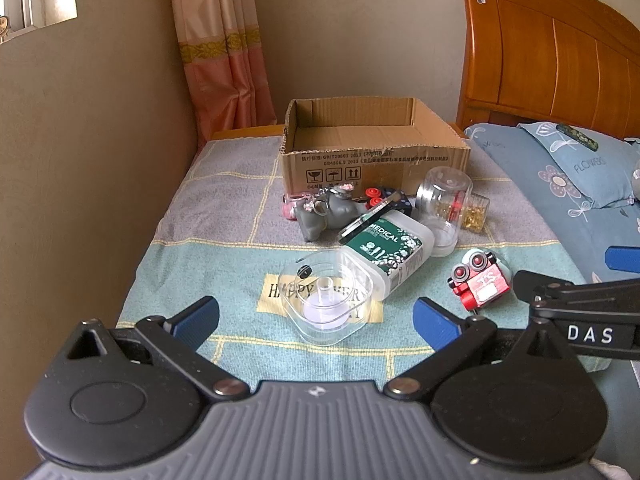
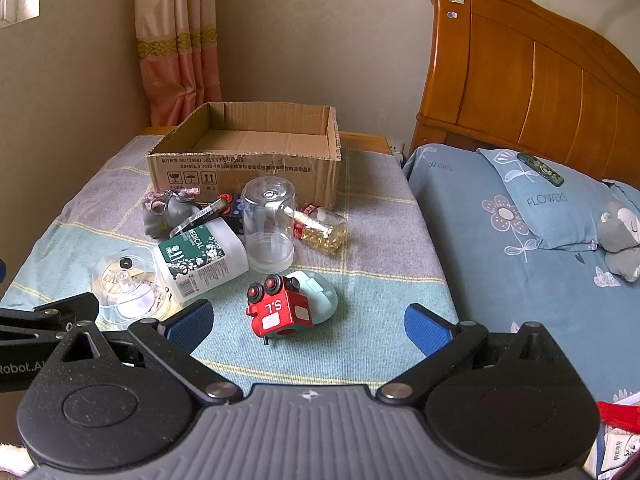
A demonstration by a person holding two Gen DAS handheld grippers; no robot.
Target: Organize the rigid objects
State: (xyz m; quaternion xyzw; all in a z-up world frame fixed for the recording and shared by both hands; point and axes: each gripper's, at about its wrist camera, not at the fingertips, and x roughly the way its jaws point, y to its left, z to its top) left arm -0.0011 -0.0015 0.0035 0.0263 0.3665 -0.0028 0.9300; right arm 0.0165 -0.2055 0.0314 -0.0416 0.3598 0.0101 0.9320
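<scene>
One cardboard box (image 1: 374, 160), open-topped with rough corrugated edges and nothing seen inside it, is set at the far end of a checked woven cloth (image 1: 224, 216) spread over the table. In front of the box a cluster of rigid objects is gathered. One white plastic bottle (image 1: 390, 250) with a green "MEDICAL" label is laid on its side, its base resting against one clear rounded-square plastic case (image 1: 326, 300) that lies nearest the left gripper (image 1: 316, 322). One clear cylindrical jar (image 2: 269, 226) is stood upside down beside the bottle. Behind it one small clear bottle of yellow capsules (image 2: 322, 230) is laid on its side, touching the jar. One grey rubbery animal figure (image 1: 326, 214) with ring eyes is set near the box wall; a dark dotted item with red knobs (image 1: 384, 196) is partly hidden behind it and may be more than one piece. One red blocky toy car (image 2: 278, 308) marked "S.L" is tipped against one pale green rounded item (image 2: 320, 294), apart from the main cluster and just ahead of the right gripper (image 2: 308, 322).

Two grippers are seen, each with two blue-padded fingers (image 1: 198, 320). The jaws of both are spread wide with nothing between them, held above the cloth's near end.
</scene>
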